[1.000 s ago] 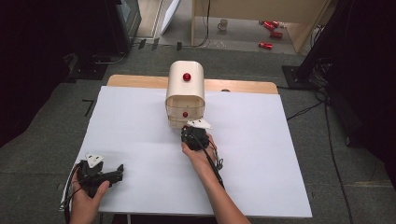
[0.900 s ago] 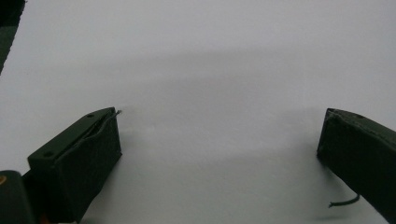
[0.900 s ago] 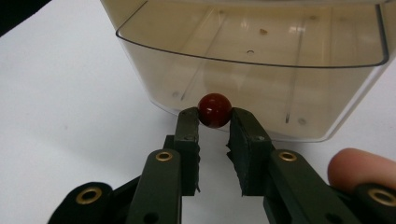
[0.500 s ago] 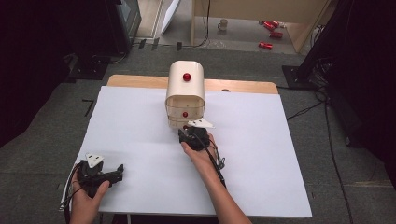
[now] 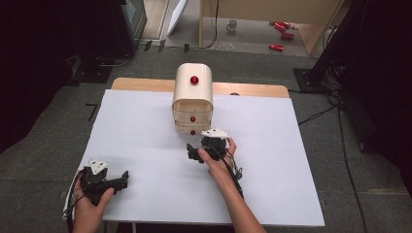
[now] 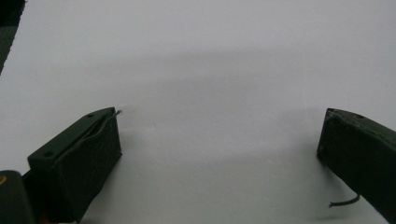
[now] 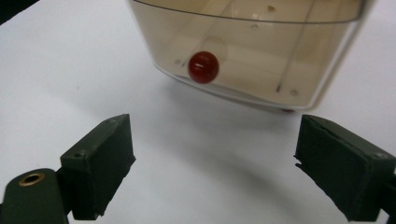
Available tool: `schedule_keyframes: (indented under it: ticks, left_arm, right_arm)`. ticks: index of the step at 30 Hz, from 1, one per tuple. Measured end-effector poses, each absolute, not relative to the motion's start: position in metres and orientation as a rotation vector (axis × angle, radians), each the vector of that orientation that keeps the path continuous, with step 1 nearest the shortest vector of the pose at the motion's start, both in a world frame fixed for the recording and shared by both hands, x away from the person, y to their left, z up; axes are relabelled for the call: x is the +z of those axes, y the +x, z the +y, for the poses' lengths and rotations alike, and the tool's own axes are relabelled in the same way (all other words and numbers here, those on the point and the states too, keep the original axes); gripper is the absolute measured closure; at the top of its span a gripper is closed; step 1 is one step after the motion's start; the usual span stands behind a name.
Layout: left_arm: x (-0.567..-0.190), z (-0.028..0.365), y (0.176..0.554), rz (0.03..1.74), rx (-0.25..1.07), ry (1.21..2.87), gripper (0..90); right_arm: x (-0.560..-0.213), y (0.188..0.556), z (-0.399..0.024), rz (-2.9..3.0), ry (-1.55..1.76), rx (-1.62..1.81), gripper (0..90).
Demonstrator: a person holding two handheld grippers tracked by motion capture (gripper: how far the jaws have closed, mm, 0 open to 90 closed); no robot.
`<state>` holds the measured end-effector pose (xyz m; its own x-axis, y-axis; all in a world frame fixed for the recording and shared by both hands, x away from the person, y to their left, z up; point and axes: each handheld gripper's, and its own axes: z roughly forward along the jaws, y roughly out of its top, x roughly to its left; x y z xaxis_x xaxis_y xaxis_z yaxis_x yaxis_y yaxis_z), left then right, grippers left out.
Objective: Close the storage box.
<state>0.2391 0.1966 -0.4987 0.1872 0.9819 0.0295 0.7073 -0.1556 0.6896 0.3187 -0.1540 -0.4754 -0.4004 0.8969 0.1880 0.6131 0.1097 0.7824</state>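
Drawer unit [image 5: 193, 99], cream with a rounded top, sat upright at the far middle of the bench [image 5: 136, 126], on the white sheet. Red knob [image 5: 194, 79] on the curved top, two more red knobs down the front on the drawers.

Right hand-held gripper [image 5: 206, 147] sat just in front of the unit's base, pointed at it, apart from it. Its jaws had just been opening and stood wide, nothing between them. In the right gripper view the right hand-held gripper [image 7: 212, 175] faced the bottom drawer [image 7: 243, 51]: translucent front, red knob [image 7: 203, 66] left of centre, clear of both pads, a strip of bare white sheet between jaws and drawer. Drawer front looked tilted in that view; whether pulled out or flush, can't tell.

Left hand-held gripper [image 5: 104, 179] rested near the front left corner of the bench, well apart from the unit, held in the person's left hand [image 5: 90, 211]. In the left gripper view the left hand-held gripper [image 6: 219, 140] had jaws spread wide over plain white sheet, holding nothing. Loose thread hung off one pad [image 6: 364, 149].

Grey three-cornered plates showed on top of both grippers in the high view.
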Motion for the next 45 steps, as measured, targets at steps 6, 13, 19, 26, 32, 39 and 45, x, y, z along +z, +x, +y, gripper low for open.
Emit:
schedule_keyframes:
  ticks: [6,13,19,26,32,39,45]
  left_arm:
    - [-0.499,0.197,0.239,1.577,0.664,1.930,0.0]
    - [-0.499,0.197,0.239,1.577,0.664,1.930,0.0]
    - [-0.499,0.197,0.239,1.577,0.664,1.930,0.0]
    - [-0.499,0.197,0.239,1.577,0.664,1.930,0.0]
    - [-0.499,0.197,0.239,1.577,0.664,1.930,0.0]
    - [-0.499,0.197,0.239,1.577,0.664,1.930,0.0]
    - [-0.499,0.197,0.239,1.577,0.664,1.929,0.0]
  right_arm:
    - [-0.476,0.314,-0.171,2.035,1.508,1.171,11.4]
    - [-0.475,0.308,-0.189,2.005,1.527,1.154,11.3]
    - [-0.475,0.304,-0.208,1.976,1.549,1.143,11.3]
    - [-0.477,0.298,-0.226,1.951,1.572,1.129,11.4]
    - [-0.480,0.293,-0.242,1.936,1.596,1.106,11.3]
    - [-0.482,0.285,-0.262,1.901,1.629,1.085,11.3]
    - [-0.482,0.275,-0.283,1.863,1.662,1.062,11.3]
